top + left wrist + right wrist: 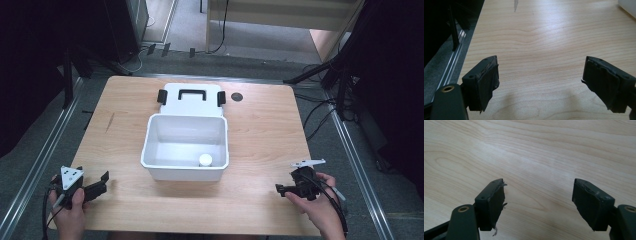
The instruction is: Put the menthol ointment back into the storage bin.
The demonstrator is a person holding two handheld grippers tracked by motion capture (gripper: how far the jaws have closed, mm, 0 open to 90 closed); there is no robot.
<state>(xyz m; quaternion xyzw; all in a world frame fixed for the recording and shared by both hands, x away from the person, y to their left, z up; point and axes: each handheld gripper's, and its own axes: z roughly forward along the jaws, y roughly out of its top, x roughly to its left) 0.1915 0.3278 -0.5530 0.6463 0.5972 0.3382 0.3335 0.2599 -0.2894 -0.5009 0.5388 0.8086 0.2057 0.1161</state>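
A white bin sits open mid-worktop, its lid lying flat behind it. Inside, against the near wall, stands a small white jar. The left claw and right claw rest near the front corners, both spread and empty.
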